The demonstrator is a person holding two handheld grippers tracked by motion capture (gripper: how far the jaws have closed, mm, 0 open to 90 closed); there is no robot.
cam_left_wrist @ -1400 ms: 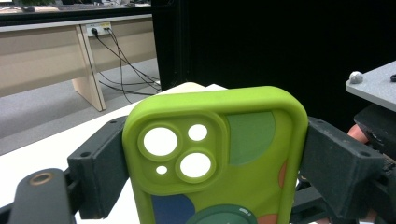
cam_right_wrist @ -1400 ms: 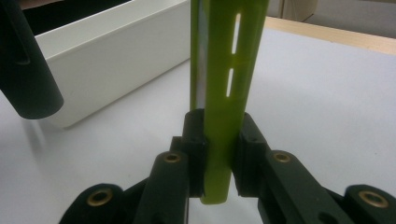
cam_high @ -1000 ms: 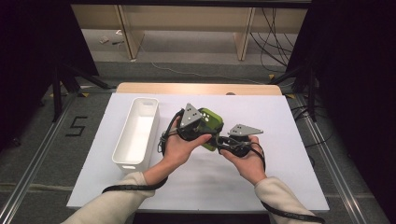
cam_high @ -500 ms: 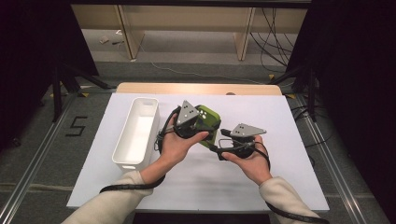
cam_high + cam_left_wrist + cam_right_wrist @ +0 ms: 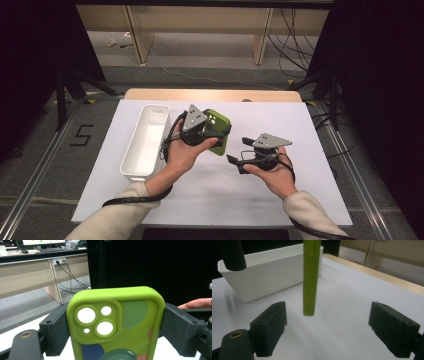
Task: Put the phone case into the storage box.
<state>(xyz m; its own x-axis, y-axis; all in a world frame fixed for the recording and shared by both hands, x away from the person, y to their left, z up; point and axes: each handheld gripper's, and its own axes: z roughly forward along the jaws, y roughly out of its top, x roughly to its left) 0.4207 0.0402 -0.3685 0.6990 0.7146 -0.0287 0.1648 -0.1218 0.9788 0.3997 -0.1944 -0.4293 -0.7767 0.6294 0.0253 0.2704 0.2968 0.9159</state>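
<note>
The lime-green rubbery phone case [image 5: 117,322], with round camera cut-outs and coloured patches on its back, is held above the white surface [image 5: 280,125], clamped across its width between the black jaws of the left gripper [image 5: 212,135]. In the right gripper view it hangs edge-on, a narrow green strip with its lower end clear of the surface. The right gripper [image 5: 235,162] sits just beside the case, pointed at it; its jaws have just been opening and now stand wide apart with nothing between them. To the left of the left hand [image 5: 182,155] lies a long white plastic bin [image 5: 145,142], resting on the surface.
</note>
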